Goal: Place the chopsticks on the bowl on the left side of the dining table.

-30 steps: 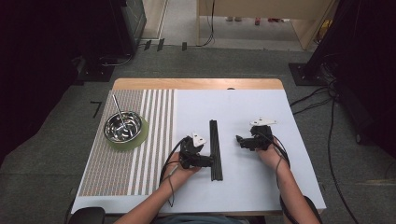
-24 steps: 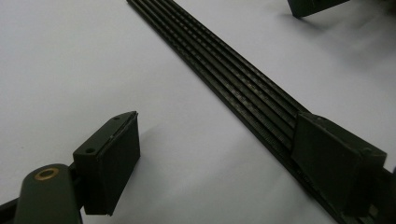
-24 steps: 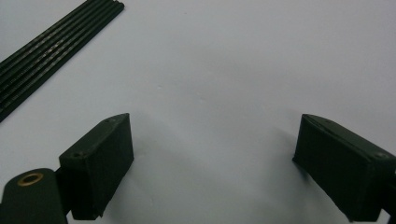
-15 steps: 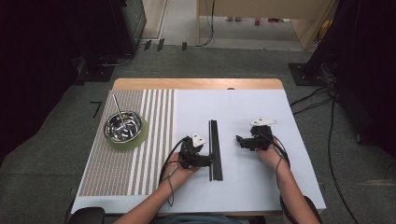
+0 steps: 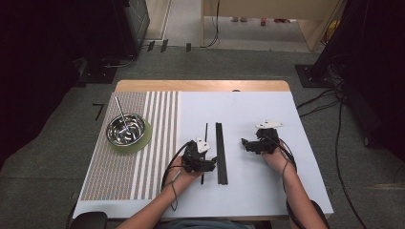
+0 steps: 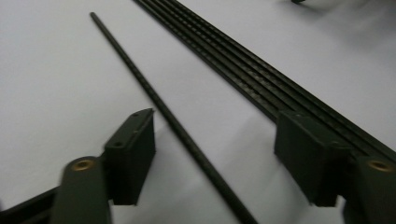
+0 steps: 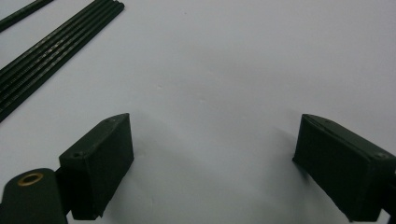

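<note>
- Steel bowl at left of the high view, sitting on a green mat over the striped cloth; a metal rod leans out of it toward the upper left. Well apart from the hands, likely parked out of the way.
- White worktop cover fills centre and right of that frame.
- Single black rod lies alone, just left of the bundle in the high view; it runs diagonally through the left gripper view, between the two fingers, lying flat on the worktop. Probably split off from the rest so it can be picked alone.
- Left gripper at lower centre of the high view, held low over the near end of the single rod. Its fingers have just been closing but are wide apart with clear gaps to the rod on both sides; not gripping yet. Right-hand finger rests over the edge of the bundle.
- Bundle of black rods packed side by side, straight, centre of the high view, between the two grippers.
- Right gripper right of centre, pointing toward the bundle, near but apart from it. Fingers wide open over bare white worktop, nothing between them; looks like it is waiting.
</note>
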`<state>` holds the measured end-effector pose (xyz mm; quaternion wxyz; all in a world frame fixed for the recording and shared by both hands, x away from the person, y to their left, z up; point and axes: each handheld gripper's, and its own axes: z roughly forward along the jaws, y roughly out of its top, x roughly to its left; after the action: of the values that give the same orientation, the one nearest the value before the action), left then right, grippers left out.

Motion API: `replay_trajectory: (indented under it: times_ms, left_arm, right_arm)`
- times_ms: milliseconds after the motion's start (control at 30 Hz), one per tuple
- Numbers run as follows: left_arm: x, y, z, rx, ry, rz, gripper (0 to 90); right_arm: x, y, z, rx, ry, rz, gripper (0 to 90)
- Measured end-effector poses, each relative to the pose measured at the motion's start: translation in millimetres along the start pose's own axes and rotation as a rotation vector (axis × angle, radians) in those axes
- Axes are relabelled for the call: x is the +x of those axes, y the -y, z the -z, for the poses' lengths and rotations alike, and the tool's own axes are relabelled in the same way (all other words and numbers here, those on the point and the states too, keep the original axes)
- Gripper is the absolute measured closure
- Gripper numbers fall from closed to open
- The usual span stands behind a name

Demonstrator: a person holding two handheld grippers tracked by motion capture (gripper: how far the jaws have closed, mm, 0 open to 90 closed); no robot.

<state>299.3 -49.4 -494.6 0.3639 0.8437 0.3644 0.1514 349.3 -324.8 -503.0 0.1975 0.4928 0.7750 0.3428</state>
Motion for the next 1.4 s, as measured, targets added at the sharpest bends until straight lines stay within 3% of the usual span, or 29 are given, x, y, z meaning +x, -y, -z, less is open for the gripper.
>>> replay_trajectory:
  times_ms: [233,467,700,800,933,1000,1400]
  left_arm:
    - [11.4,-2.5,5.1,0.027,-0.016,0.019,63.4]
    - [18.4,-4.1,7.4,0.05,-0.017,0.036,79.4]
    - [26.1,-7.1,10.7,0.077,-0.012,0.053,83.1]
    - [32.3,-6.7,11.1,0.082,0.007,0.098,83.1]
    - [34.6,-7.9,11.8,0.094,-0.008,0.086,83.8]
    - [38.0,-8.1,12.7,0.096,-0.004,0.107,84.5]
    - [49.4,-8.8,15.1,0.114,-0.007,0.123,86.0]
  right_arm:
    - [0.0,0.0,0.0,0.0,0.0,0.0,11.1]
    - [0.1,0.0,0.0,-0.001,0.001,0.0,11.1]
    - [0.0,0.0,0.0,0.0,0.0,0.001,11.1]
    - [0.1,0.0,0.0,0.0,0.001,0.0,11.2]
    - [-0.1,0.0,-0.1,-0.002,0.001,0.003,11.1]
    - [-0.1,0.0,-0.1,-0.002,0.001,0.003,11.1]
    - [0.0,0.1,-0.1,-0.001,0.001,0.001,11.1]
